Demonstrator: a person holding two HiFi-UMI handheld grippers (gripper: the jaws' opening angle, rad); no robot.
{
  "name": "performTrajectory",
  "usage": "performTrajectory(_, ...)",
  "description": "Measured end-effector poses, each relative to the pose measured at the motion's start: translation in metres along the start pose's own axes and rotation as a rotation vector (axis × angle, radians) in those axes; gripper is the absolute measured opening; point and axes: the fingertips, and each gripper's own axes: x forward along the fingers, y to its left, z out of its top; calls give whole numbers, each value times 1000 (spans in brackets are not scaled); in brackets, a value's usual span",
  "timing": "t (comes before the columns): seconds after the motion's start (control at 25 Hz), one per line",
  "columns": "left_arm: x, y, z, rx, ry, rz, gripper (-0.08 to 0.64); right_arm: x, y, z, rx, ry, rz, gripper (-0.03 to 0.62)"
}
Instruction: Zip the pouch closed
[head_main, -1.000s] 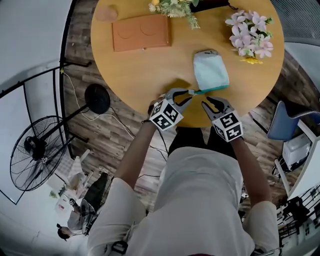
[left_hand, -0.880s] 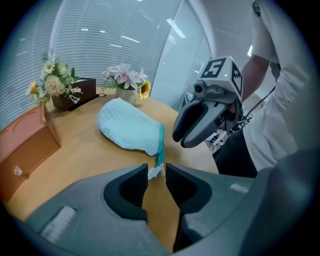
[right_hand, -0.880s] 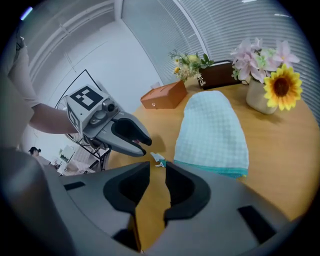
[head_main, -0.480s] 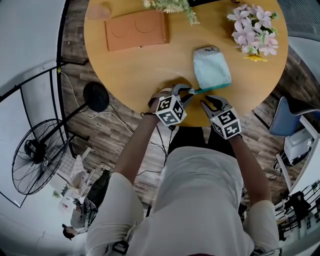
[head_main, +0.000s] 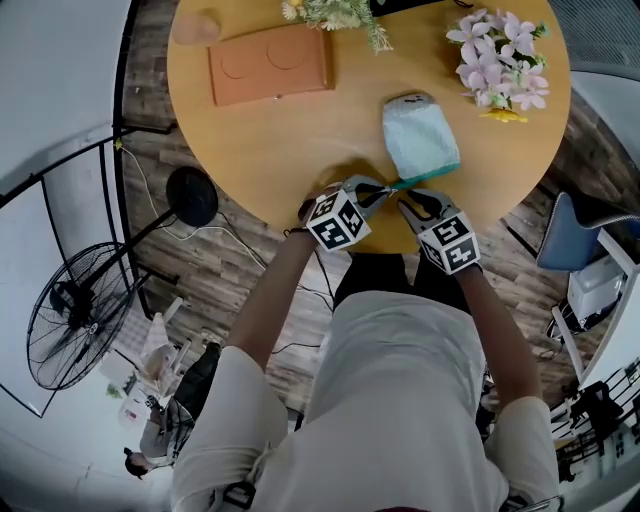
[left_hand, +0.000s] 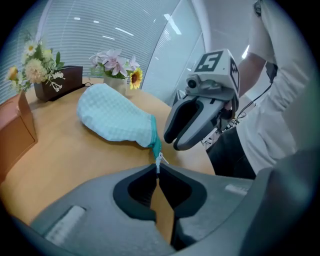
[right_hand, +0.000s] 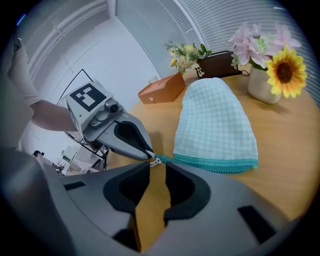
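Lying on the worktop (head_main: 300, 130), the pouch (head_main: 420, 140) is seen in the head view just beyond the left tool (head_main: 374, 190) and right tool (head_main: 413, 203). Left gripper view: the left tool is clenched on the zip pull (left_hand: 159, 159). Right gripper view: the right tool is released alongside; zip closure cannot be judged.

Left gripper (left_hand: 157, 167) jaws pinched together on white zipper pull (left_hand: 159, 160) at near corner of pale blue checked pouch (left_hand: 112, 119). Pouch flat on wooden table (left_hand: 60, 160), teal zip edge facing camera. Right gripper (left_hand: 171, 141) just beside that corner. Flower vase (left_hand: 118, 67) behind.
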Motion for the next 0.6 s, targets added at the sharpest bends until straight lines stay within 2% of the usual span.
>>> performTrajectory(0.36,-18,-14,27,-71,-62,-15,29,-14,19,6,-36,1,49,98)
performTrajectory(0.6,-27,-25,46,-145,-117,-30,29,-30,23,17,-70,-38,22,98)
